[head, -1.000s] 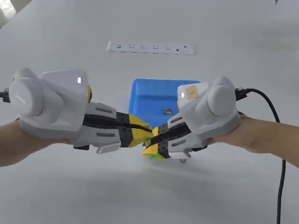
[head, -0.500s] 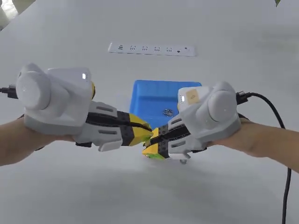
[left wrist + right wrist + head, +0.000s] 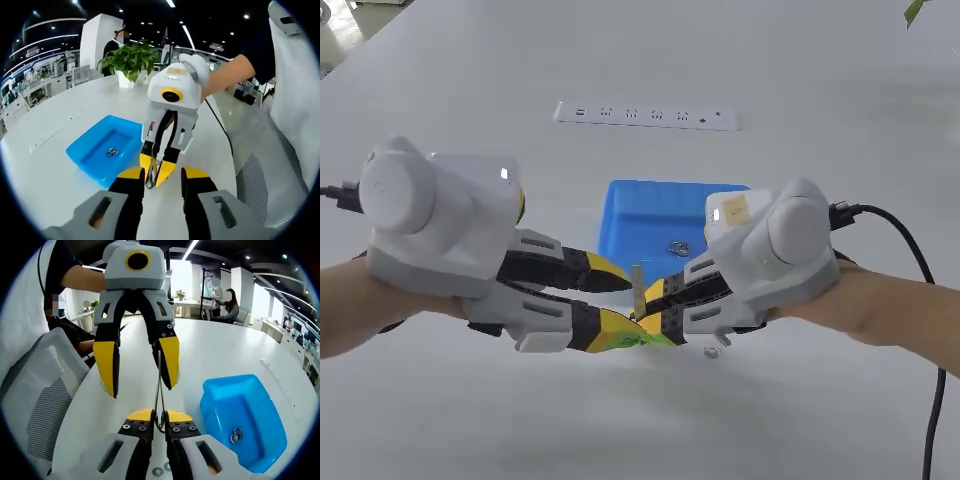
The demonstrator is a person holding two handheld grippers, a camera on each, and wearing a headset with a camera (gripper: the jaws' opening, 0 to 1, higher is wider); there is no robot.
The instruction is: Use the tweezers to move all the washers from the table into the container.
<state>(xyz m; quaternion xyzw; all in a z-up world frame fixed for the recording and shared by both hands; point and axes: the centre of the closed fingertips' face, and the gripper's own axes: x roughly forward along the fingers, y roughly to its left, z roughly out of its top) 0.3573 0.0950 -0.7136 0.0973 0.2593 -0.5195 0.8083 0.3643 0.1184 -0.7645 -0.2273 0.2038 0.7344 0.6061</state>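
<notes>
Right tool [image 3: 160, 416] tight on tweezers [image 3: 159, 400]; loose washers [image 3: 159, 471] beneath, right gripper view.

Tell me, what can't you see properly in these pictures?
- The washers in the blue container: too small to count, head view.
- Loose washers on the table: right gripper view, partly hidden by the right gripper and cut by the bottom edge.
- The tweezers: lower end hidden between that gripper's jaws.

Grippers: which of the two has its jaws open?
The left gripper: its yellow-tipped jaws stand spread wide apart, while the right gripper is clamped shut on the tweezers.
</notes>
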